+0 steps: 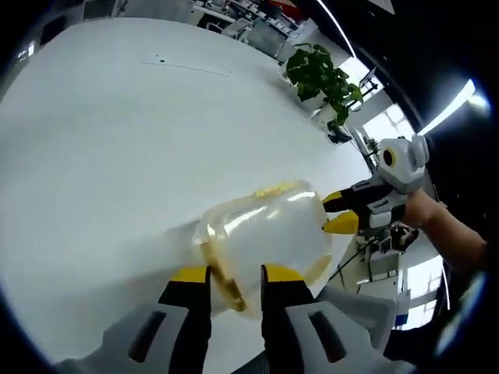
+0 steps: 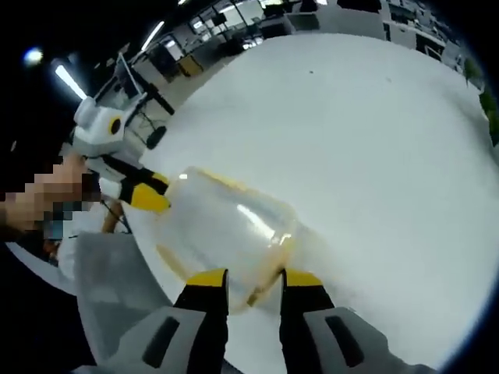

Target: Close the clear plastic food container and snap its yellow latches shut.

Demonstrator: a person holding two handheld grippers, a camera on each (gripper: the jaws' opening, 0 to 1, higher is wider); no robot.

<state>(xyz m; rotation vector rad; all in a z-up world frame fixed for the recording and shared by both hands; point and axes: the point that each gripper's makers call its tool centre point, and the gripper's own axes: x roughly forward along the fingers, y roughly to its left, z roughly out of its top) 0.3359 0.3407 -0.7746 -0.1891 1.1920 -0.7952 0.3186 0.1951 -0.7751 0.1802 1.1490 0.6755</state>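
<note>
I've got the box (image 1: 265, 234) pinned from both ends, near the table (image 1: 117, 132) edge. It's on or just above the white top; can't tell which, since the clear walls hide the underside.

L gripper (image 1: 235, 274): jaws a little apart with the box's yellow-trimmed rim between the tips, so pinching that near edge. I judge that's there to stop the box sliding or twisting when the far side gets pushed.

R gripper (image 2: 256, 279): same, jaws straddling the rim at the opposite end, where a yellow latch (image 2: 269, 273) strip runs between the tips. In the left gripper view its yellow tips (image 1: 341, 213) touch the box's far wall.

Lid looks seated, since the body reads as one closed bubble w/ a yellow band (image 1: 274, 189) along the top, but I can't tell if any latch is clicked; glare and blur hide it.

So prob. mid-latching: one side braces, the other squeezes. Risk as I see it: box is light and slick, near the edge, and uneven pressure could skid it off.

Plant (image 1: 320, 74) is far back, irrelevant.
</note>
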